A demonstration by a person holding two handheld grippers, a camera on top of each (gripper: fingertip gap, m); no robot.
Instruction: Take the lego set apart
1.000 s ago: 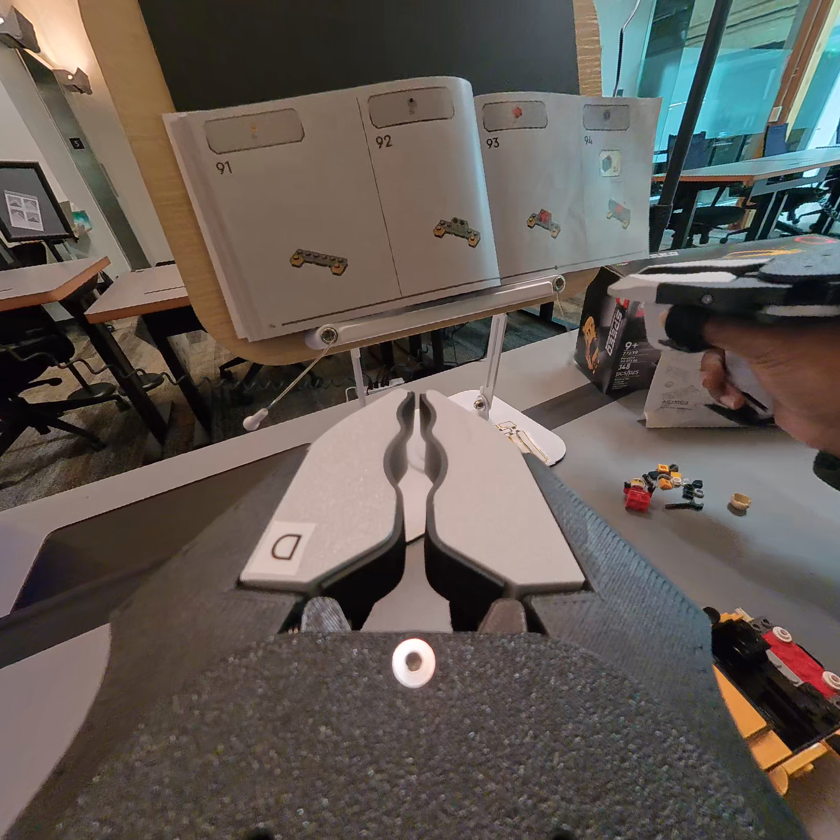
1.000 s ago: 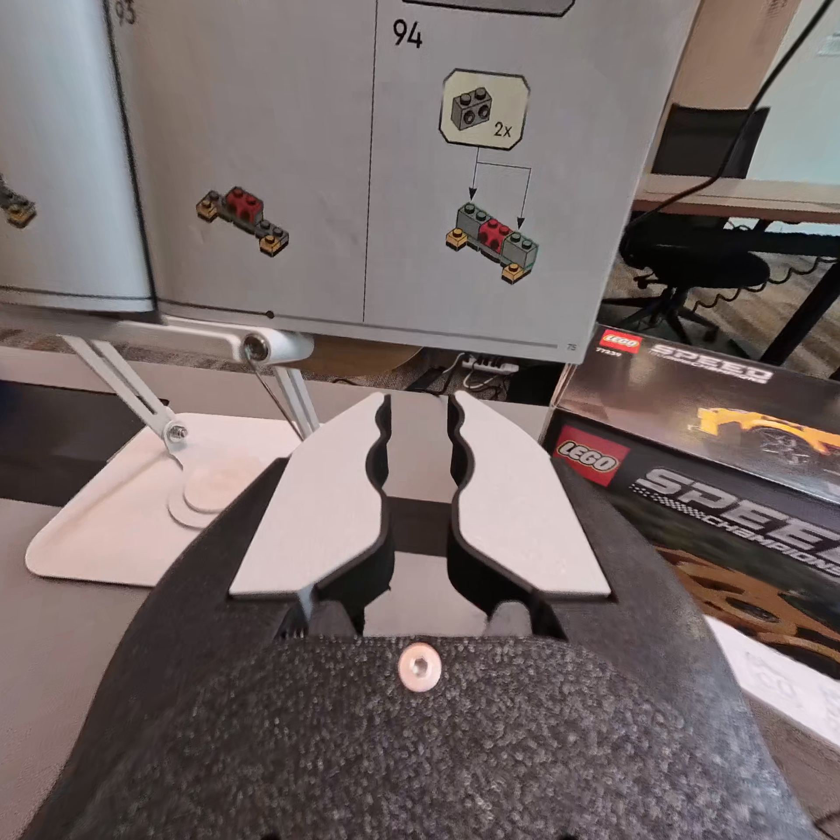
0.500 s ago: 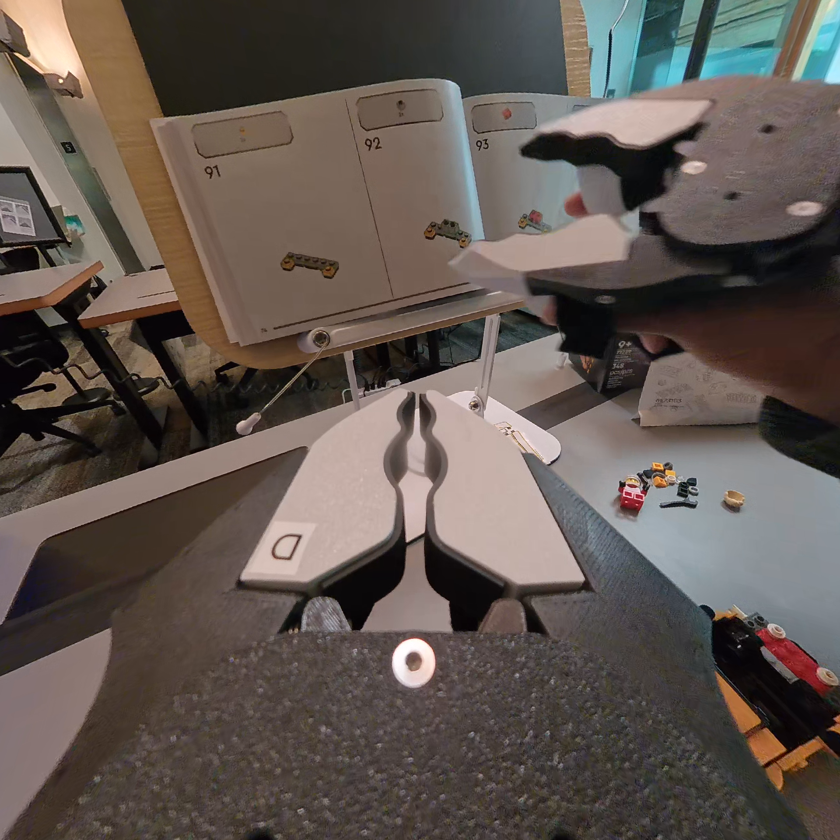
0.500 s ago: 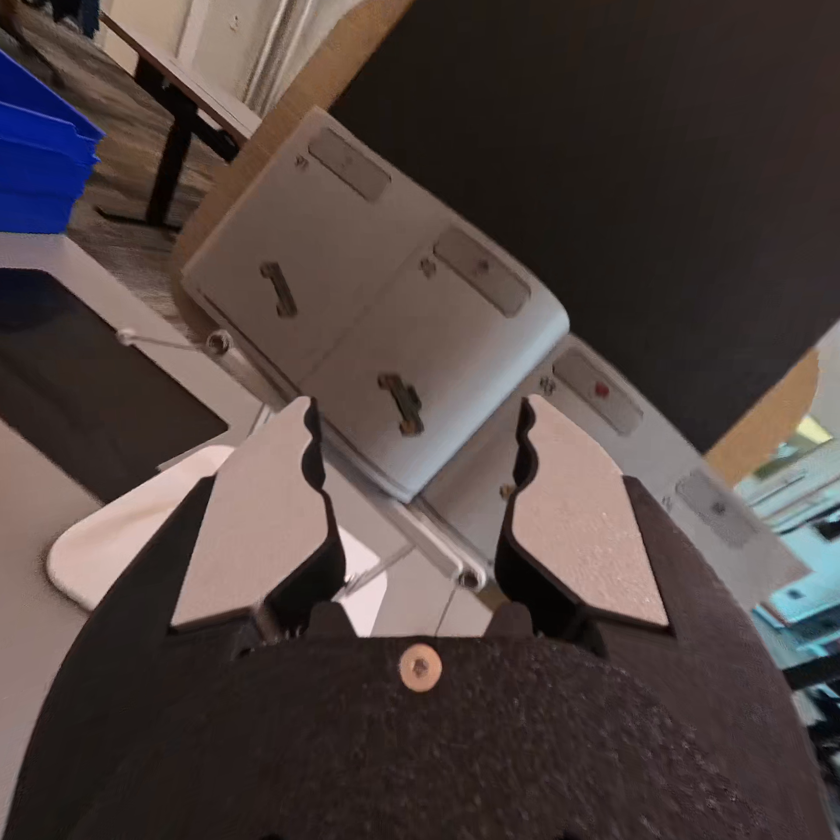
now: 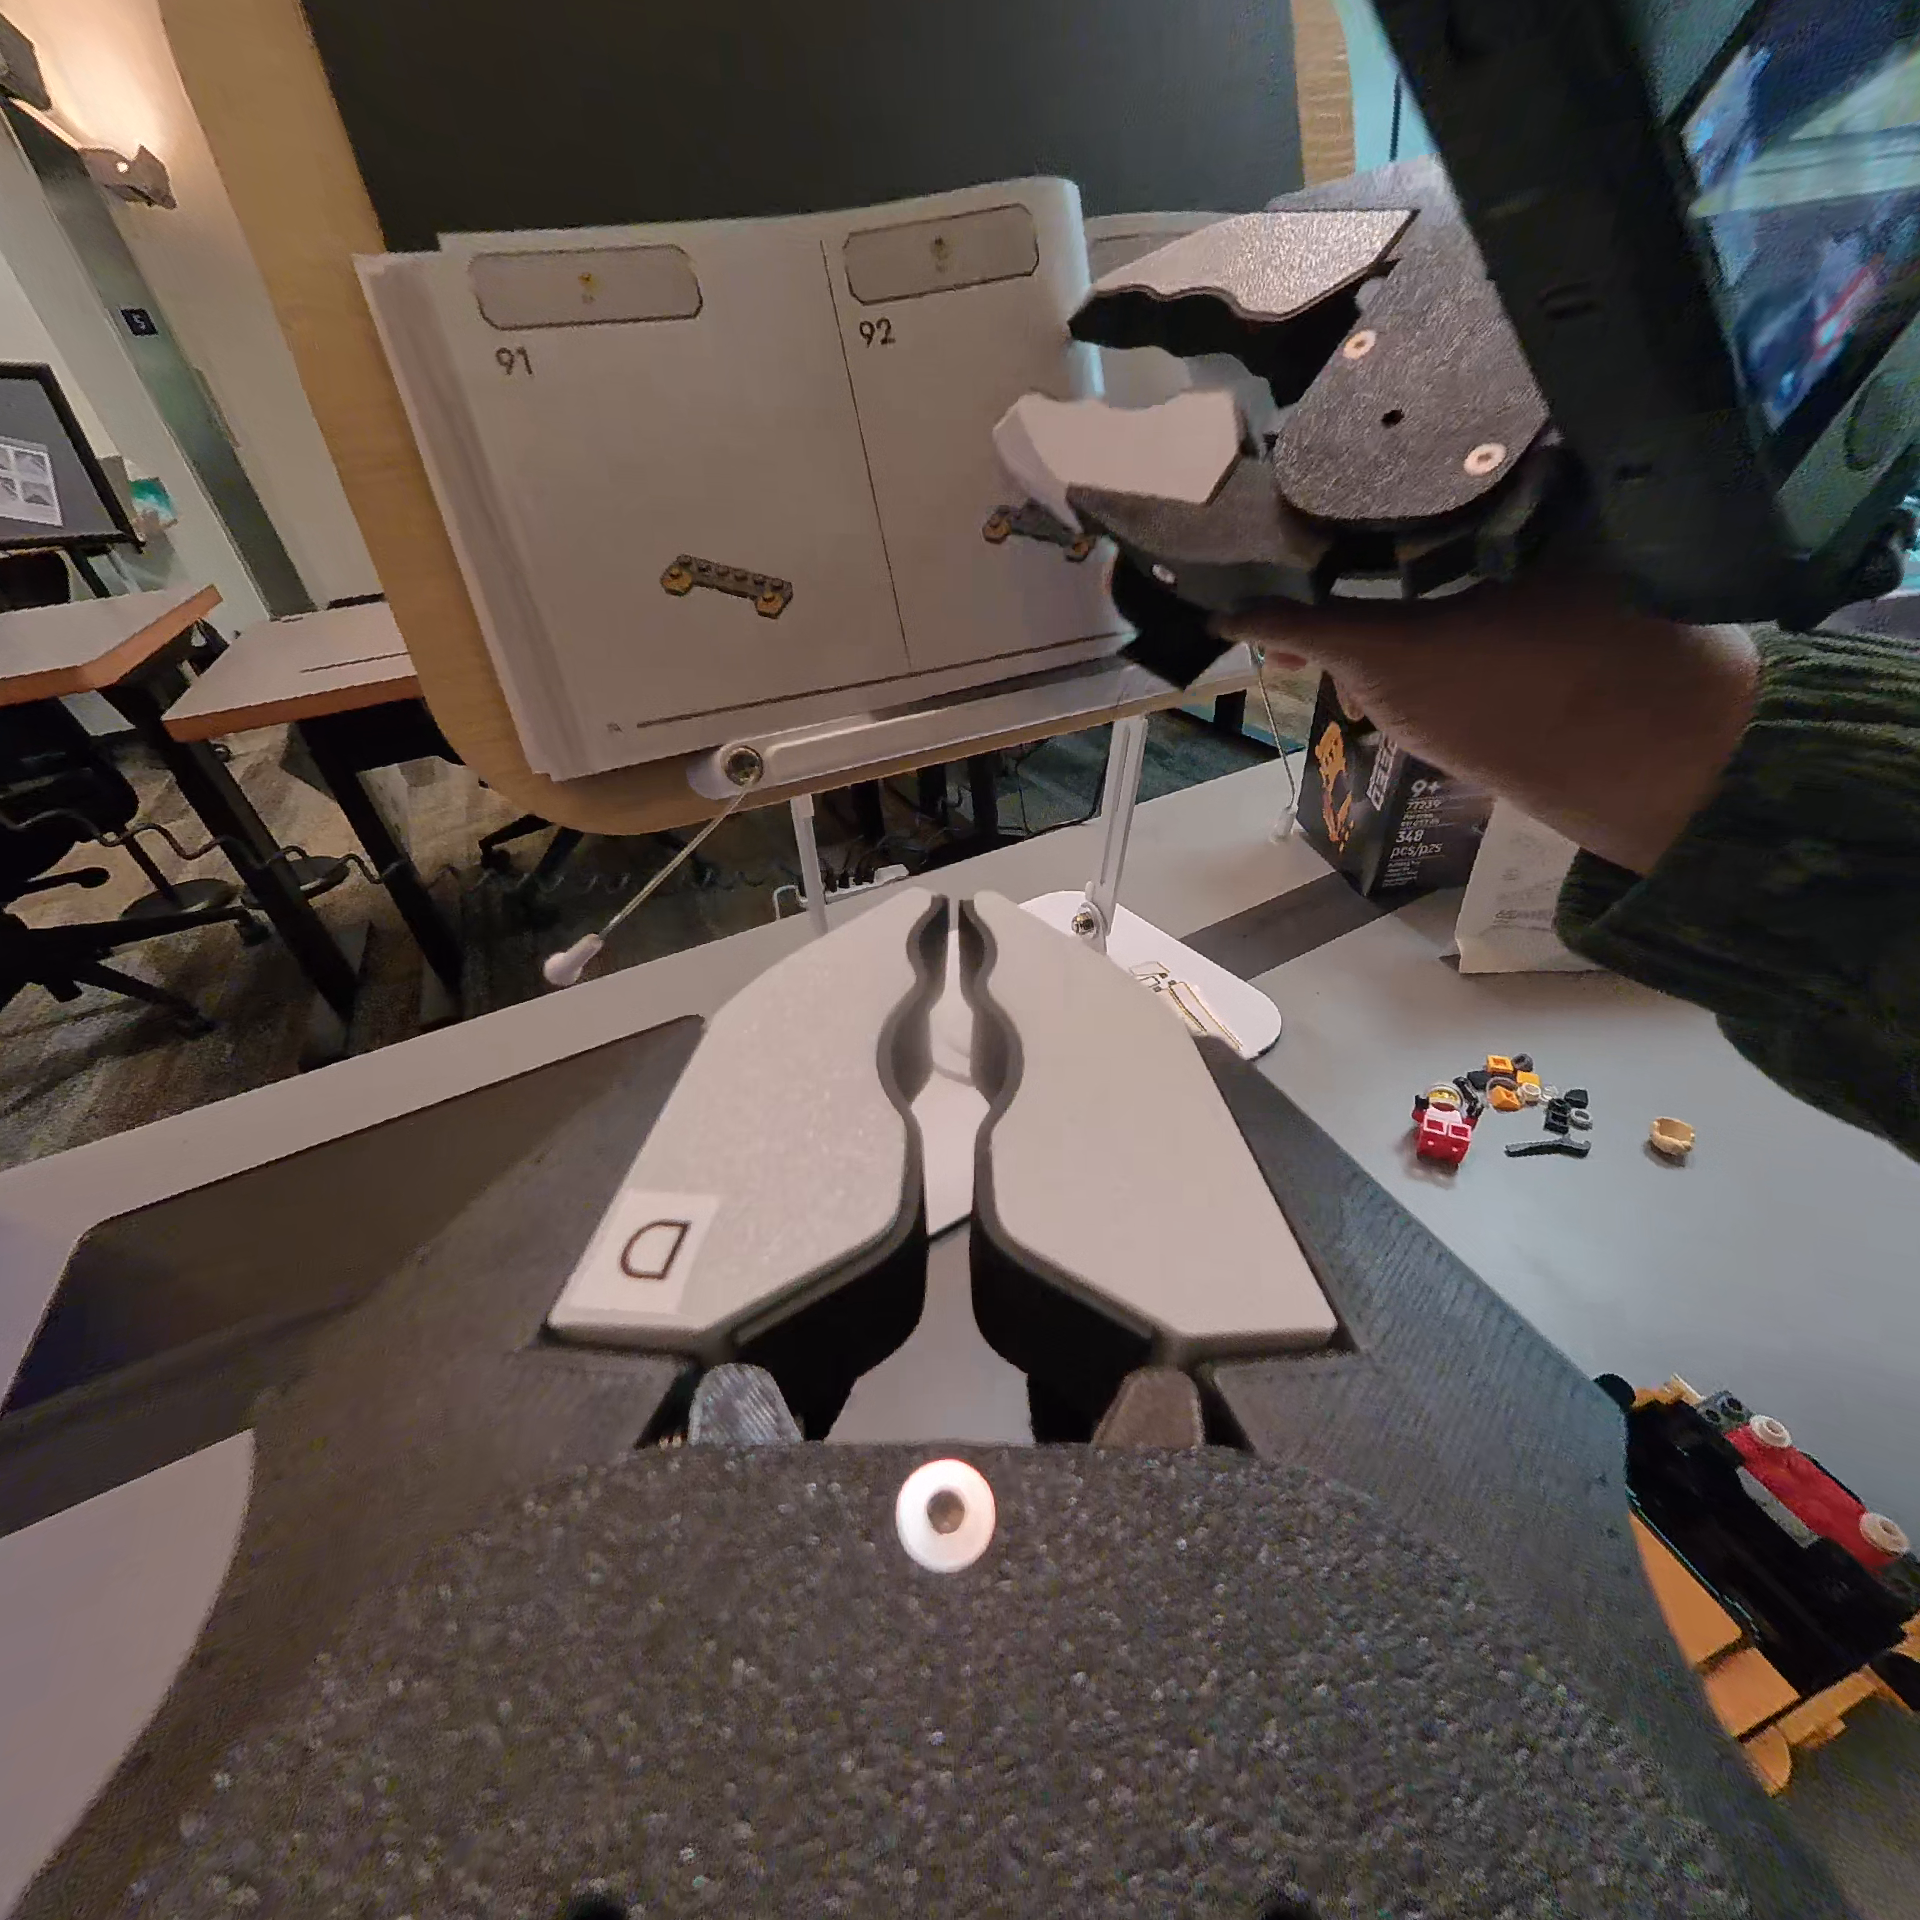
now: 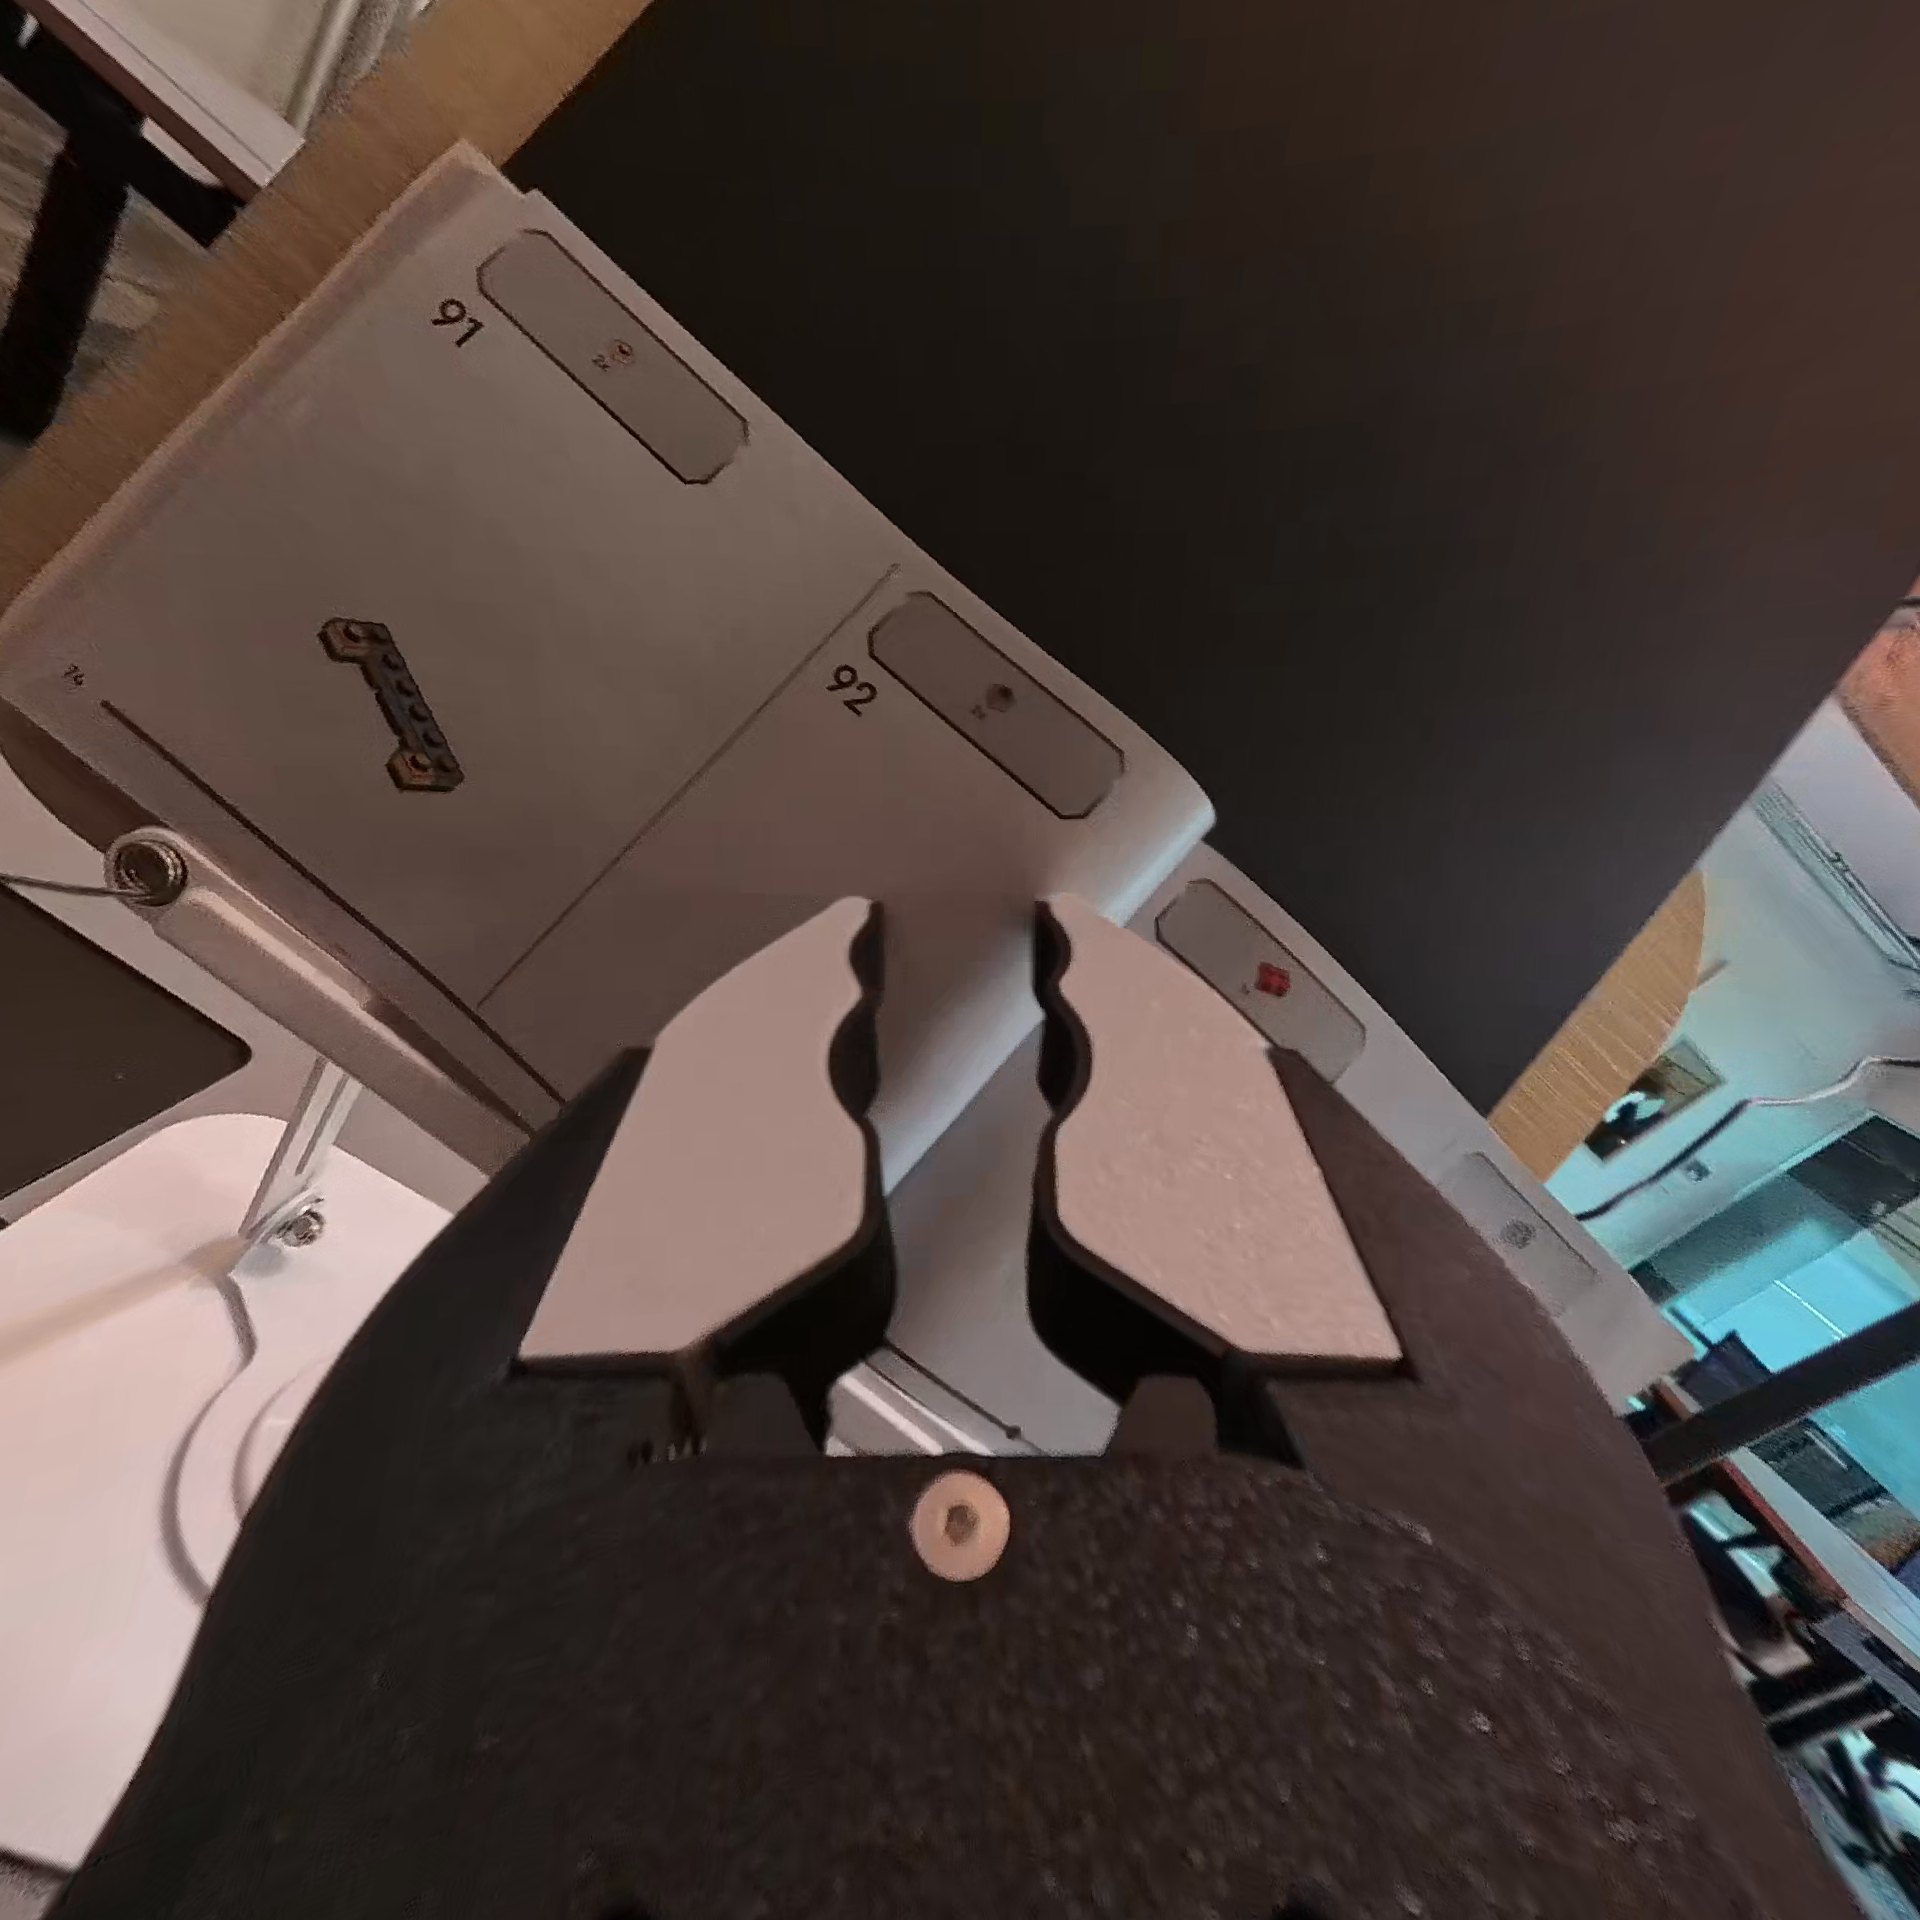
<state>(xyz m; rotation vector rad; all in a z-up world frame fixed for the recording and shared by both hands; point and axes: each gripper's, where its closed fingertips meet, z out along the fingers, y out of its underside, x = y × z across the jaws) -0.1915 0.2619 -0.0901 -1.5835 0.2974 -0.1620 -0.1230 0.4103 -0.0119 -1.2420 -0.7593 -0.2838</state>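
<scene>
My left gripper (image 5: 954, 914) is shut and empty, low over the grey table (image 5: 1558, 1247). A partly built yellow, black and red lego car (image 5: 1766, 1538) lies at the lower right of the left wrist view. Loose lego pieces (image 5: 1496, 1107) and a tan piece (image 5: 1670, 1132) lie farther back. My right gripper (image 5: 1049, 379) is held up in a hand, rolled sideways, jaws open at the curled right edge of the open instruction booklet (image 5: 727, 499). In the right wrist view the right gripper (image 6: 958, 914) is open in front of the booklet (image 6: 499, 582). I cannot tell if it touches.
The booklet rests on a white stand (image 5: 1195, 987) with a flat base (image 6: 104, 1299) at the table's back edge. A black lego box (image 5: 1382, 821) and a white paper bag (image 5: 1507, 904) stand back right. Desks and office chairs (image 5: 62, 821) fill the room behind. The gap from one gripper's tips to the other's is roughly 20 cm. Between my left fingertips and the tan piece (image 5: 1670, 1132) there is roughly 30 cm.
The right gripper rose from near the lego box, rolled sideways and moved left to the booklet's middle; its jaws opened wide, then narrowed somewhat. The left gripper stayed almost still.
</scene>
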